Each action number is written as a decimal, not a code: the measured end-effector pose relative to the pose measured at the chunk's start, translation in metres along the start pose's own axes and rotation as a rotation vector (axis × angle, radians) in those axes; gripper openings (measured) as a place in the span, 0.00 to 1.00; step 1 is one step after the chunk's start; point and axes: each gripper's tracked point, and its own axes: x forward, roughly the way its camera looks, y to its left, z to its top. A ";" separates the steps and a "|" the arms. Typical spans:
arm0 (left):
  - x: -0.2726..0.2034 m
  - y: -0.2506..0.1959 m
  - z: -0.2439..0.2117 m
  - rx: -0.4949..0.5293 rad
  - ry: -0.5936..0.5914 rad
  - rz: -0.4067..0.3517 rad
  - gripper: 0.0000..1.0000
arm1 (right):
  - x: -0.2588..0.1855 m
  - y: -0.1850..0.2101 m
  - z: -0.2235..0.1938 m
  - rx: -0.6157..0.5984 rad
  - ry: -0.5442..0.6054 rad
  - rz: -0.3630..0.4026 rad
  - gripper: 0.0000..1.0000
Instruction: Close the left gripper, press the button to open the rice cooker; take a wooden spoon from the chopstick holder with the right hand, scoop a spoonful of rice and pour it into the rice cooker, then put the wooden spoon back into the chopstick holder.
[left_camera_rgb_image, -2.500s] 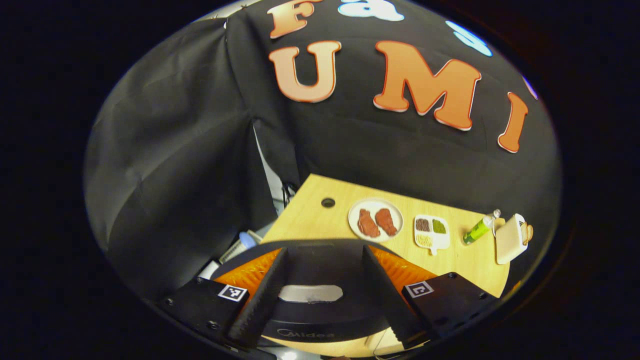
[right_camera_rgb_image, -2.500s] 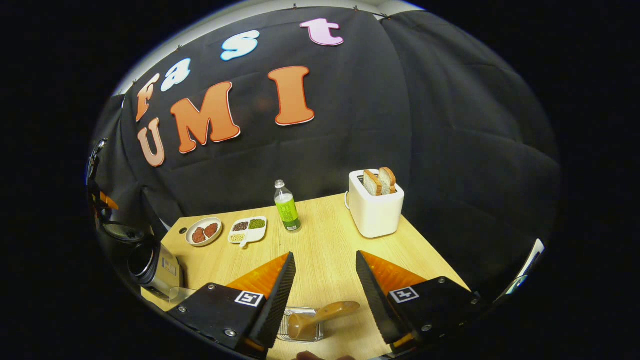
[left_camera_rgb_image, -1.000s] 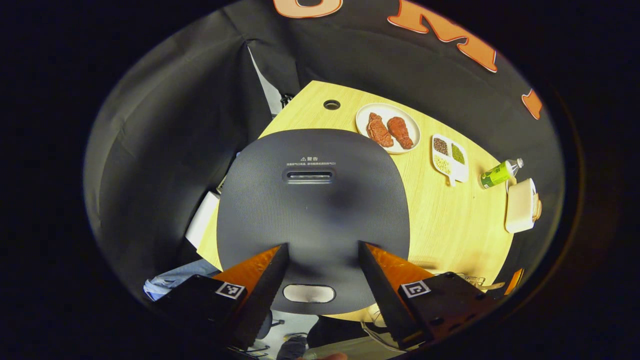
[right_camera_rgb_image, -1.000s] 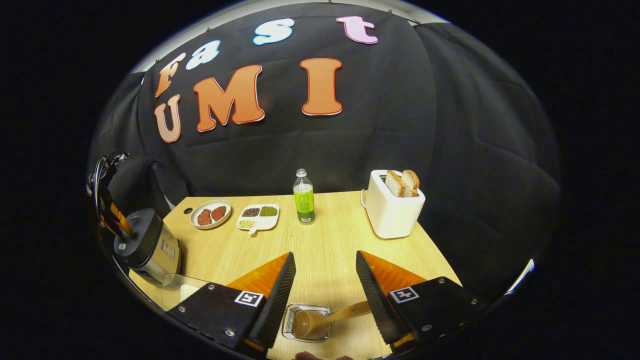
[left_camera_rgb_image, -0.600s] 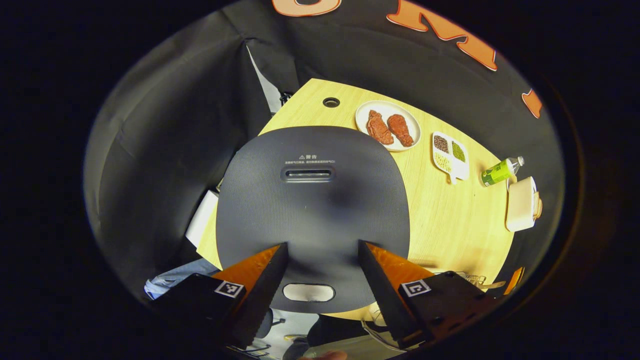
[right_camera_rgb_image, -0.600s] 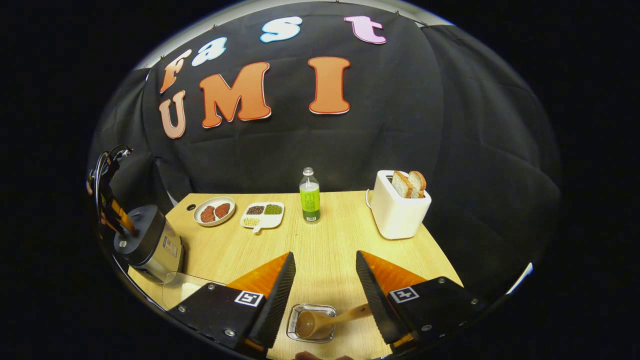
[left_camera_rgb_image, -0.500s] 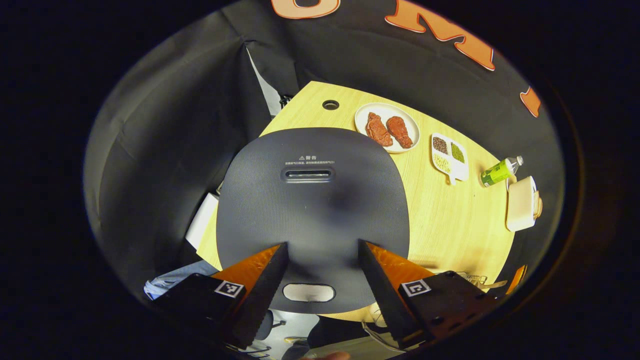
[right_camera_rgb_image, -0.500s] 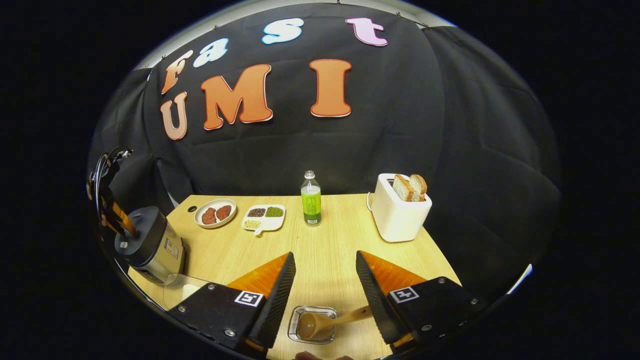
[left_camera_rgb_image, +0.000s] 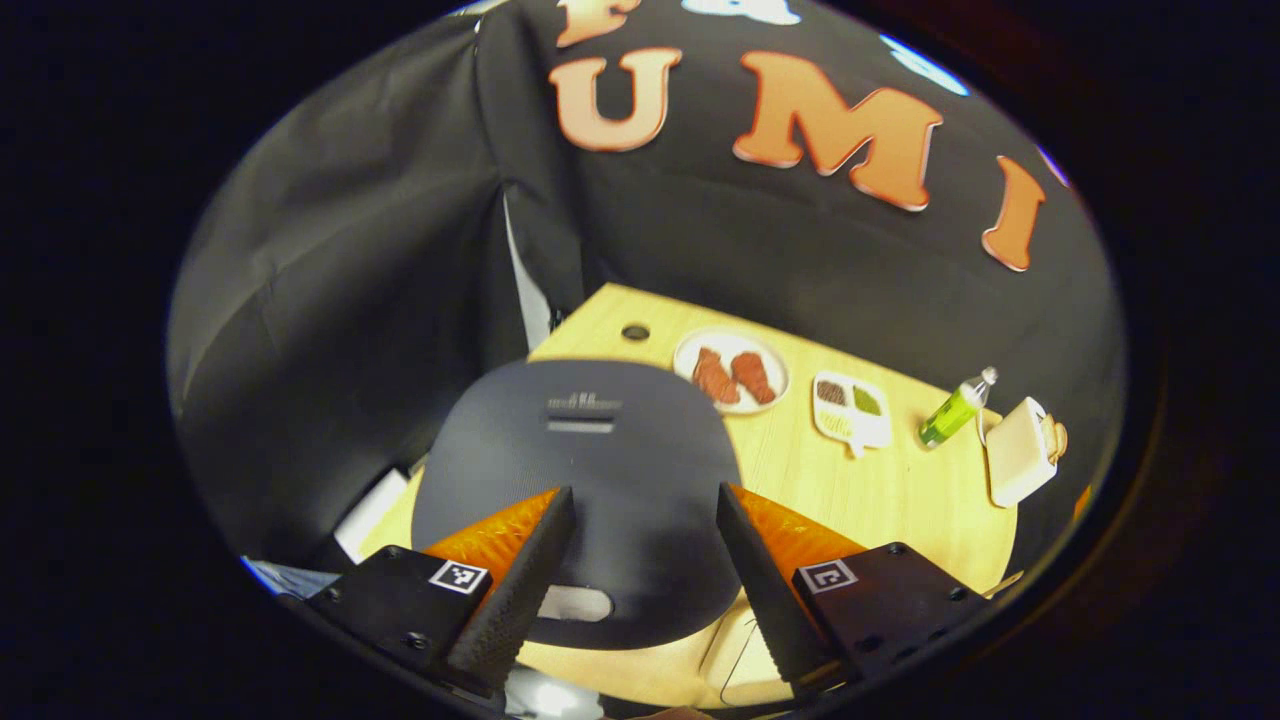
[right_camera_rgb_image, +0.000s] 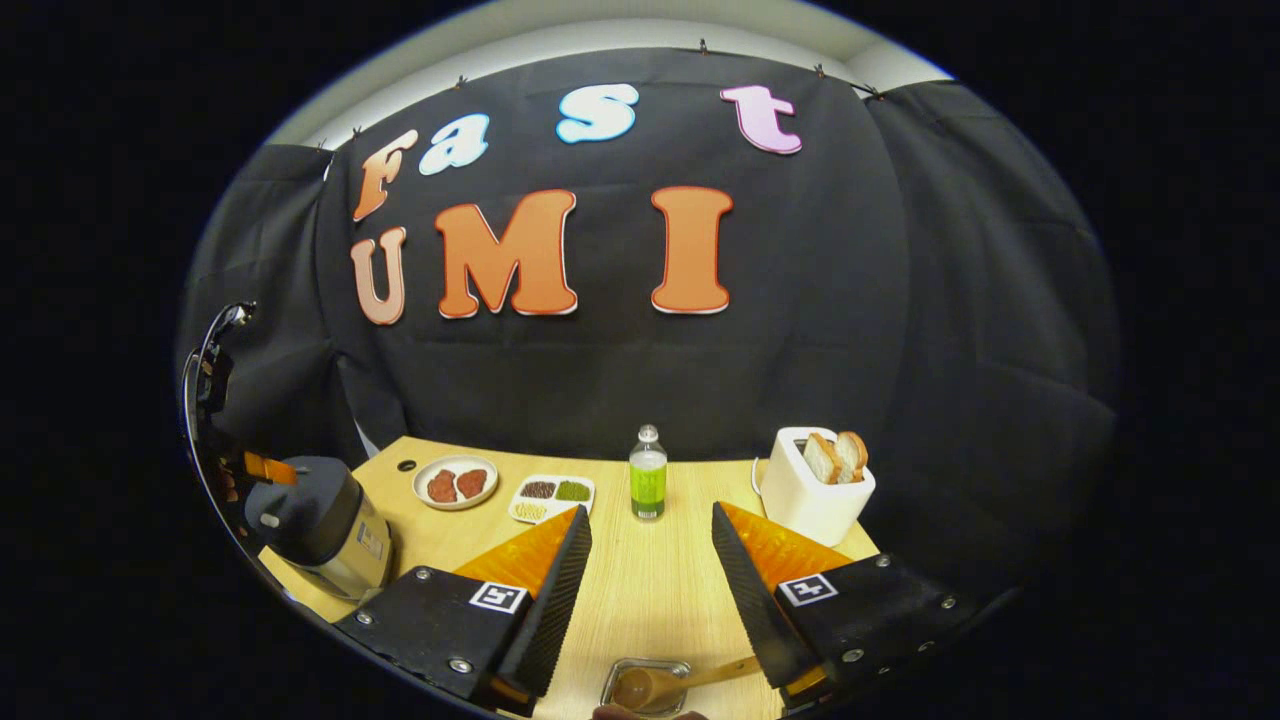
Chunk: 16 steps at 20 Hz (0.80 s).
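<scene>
The rice cooker (left_camera_rgb_image: 575, 470) stands at the table's near left corner with its dark grey lid down. Its pale oval button (left_camera_rgb_image: 577, 603) is on the lid's near edge. My left gripper (left_camera_rgb_image: 642, 492) hovers open above the lid, one finger on each side of it. In the right gripper view the cooker (right_camera_rgb_image: 325, 520) is at the far left, and the left gripper (right_camera_rgb_image: 235, 465) hangs over it. My right gripper (right_camera_rgb_image: 648, 515) is open over the table's front. Below it the wooden spoon (right_camera_rgb_image: 650, 686) lies in the small chopstick holder (right_camera_rgb_image: 612, 692).
On the wooden table (right_camera_rgb_image: 650, 590) stand a plate of meat (right_camera_rgb_image: 456, 483), a divided dish of beans (right_camera_rgb_image: 552, 497), a green bottle (right_camera_rgb_image: 648, 486) and a white toaster (right_camera_rgb_image: 815, 495) holding bread. A clear container (left_camera_rgb_image: 738, 652) sits just right of the cooker.
The left gripper view has tipped up and drawn back, so the lid looks smaller and lower. The right gripper has also tilted upward, and the spoon sits lower. Both stay open.
</scene>
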 end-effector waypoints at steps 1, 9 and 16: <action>-0.013 -0.006 0.023 0.034 -0.092 -0.003 0.96 | 0.000 0.003 0.011 -0.003 -0.033 0.006 0.77; -0.100 -0.050 0.109 0.127 -0.507 -0.070 0.95 | -0.016 0.029 0.081 -0.036 -0.244 0.059 0.76; -0.132 -0.090 0.107 0.132 -0.669 -0.112 0.95 | -0.021 0.045 0.074 -0.018 -0.304 0.078 0.85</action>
